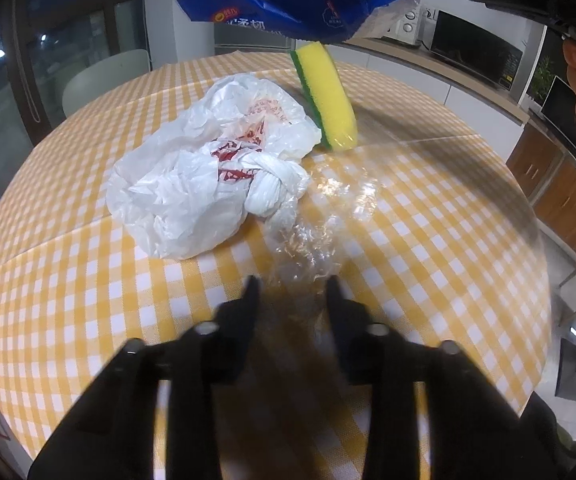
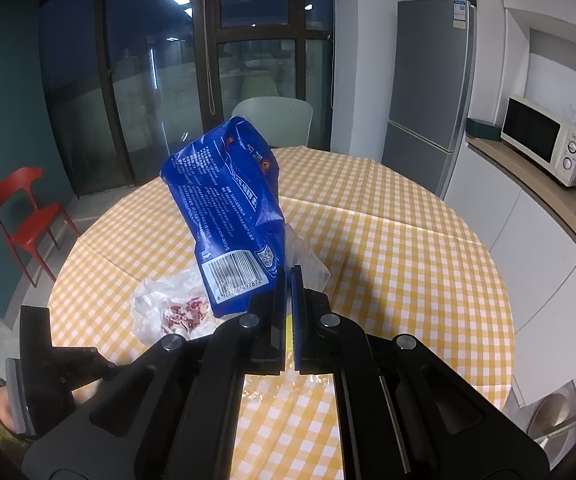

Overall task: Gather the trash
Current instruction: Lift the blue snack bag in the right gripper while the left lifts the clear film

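The clear wrap is the likeliest trouble: it is thin, nearly see-through and crumpled flat on the counter, so the left gripper could close on air or only snag an edge and let it slip. Its jaws stand a little apart, with the near edge of the wrap between the tips, and I cannot tell that they press on it. From that gripper the wrap runs toward 12 o'clock, the white bag lies at 11 o'clock touching the wrap, and the sponge is farther off at 12 to 1.

The right gripper is clamped on the lower corner of the blue bag, which stands up toward 11 o'clock above the counter. Held by so little, it could swing or slide free.
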`<state>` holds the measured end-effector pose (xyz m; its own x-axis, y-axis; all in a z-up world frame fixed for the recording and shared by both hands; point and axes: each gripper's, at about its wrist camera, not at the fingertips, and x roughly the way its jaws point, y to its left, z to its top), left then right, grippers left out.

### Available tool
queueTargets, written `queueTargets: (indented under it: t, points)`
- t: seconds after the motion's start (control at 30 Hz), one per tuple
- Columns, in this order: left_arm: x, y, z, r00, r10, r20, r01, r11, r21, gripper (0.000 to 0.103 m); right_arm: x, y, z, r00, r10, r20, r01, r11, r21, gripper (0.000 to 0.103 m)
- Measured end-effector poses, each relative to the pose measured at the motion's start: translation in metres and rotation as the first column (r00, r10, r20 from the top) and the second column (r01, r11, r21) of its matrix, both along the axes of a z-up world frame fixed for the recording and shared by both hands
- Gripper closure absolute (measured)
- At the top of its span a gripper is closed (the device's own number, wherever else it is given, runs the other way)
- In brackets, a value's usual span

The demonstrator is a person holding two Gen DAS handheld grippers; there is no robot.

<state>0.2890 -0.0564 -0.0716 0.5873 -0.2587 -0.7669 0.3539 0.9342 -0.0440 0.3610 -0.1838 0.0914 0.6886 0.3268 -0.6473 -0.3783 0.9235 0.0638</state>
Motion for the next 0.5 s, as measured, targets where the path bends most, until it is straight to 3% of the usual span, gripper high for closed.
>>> queueTargets:
  t: [0.03, 0.13, 0.5]
  points:
    - [-0.001, 0.000, 0.000, 1.000, 0.004, 0.002, -0.004, 1.000, -0.003, 0.096, 0.001, -0.001, 0.000, 1.000, -0.001, -0.006, 0.001, 1.000, 0.011, 0.101]
    - [-0.005, 0.005, 0.004, 1.000, 0.021, 0.017, -0.021, 1.000, -0.020, 0.100, 0.001, -0.004, 0.003, 1.000, -0.007, -0.009, 0.008, 0.999, 0.038, 0.101]
    - [-0.033, 0.008, 0.039, 0.997, 0.016, 0.072, -0.011, 0.997, -0.074, 0.101, -0.007, -0.022, 0.021, 1.000, -0.018, -0.018, 0.021, 0.990, 0.141, 0.101]
